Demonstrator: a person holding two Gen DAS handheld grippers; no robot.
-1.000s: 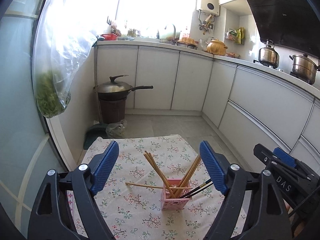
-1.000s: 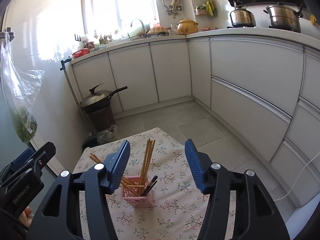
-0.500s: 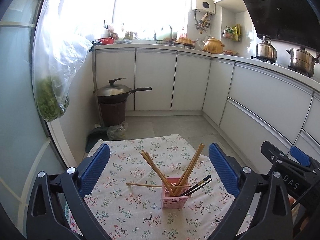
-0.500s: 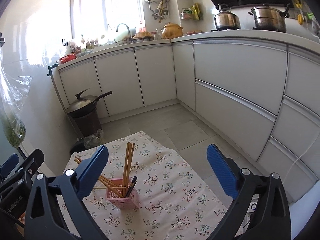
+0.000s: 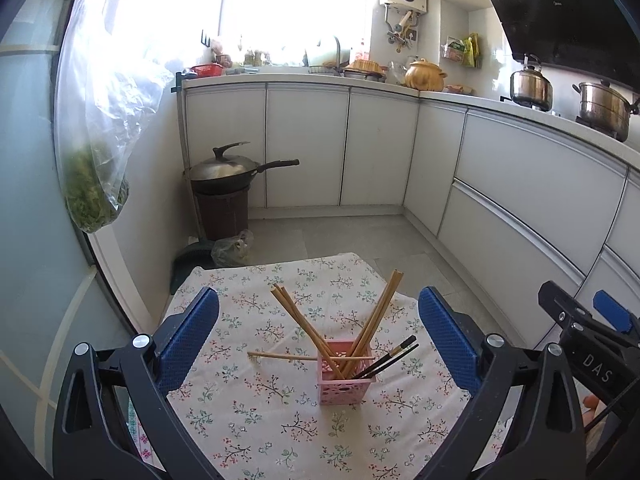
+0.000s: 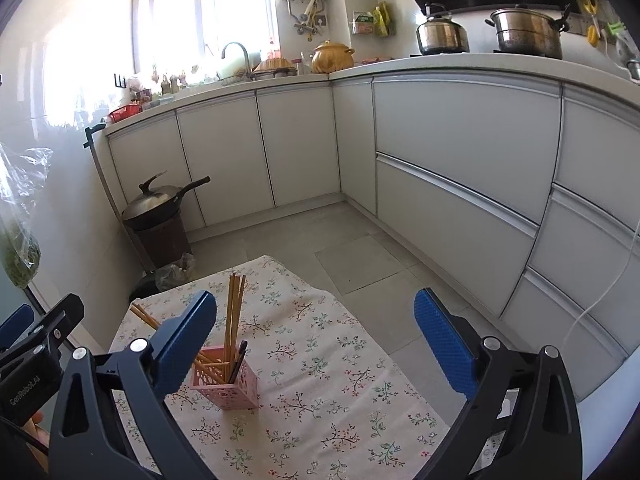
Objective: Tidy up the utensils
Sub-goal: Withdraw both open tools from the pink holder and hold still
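A pink perforated holder [image 5: 345, 376] stands on the floral tablecloth [image 5: 248, 412]. Several wooden chopsticks [image 5: 304, 328] and a black pair [image 5: 394, 354] lean in it. One wooden chopstick [image 5: 280, 356] lies across its rim, pointing left. My left gripper [image 5: 318, 338] is open and empty, held above and behind the holder. In the right wrist view the holder [image 6: 226, 380] sits just right of the left finger. My right gripper [image 6: 316, 342] is open and empty. Each gripper shows at the other view's edge.
The small table ends at its far edge [image 5: 280, 266] above a tiled floor. A lidded wok [image 5: 224, 170] sits on a brown bin at the left. A bag of greens [image 5: 94, 188] hangs on the left. White cabinets [image 6: 460, 168] run behind and to the right.
Both grippers have opened wider and drawn back and up from the holder. The holder and chopsticks have not moved.
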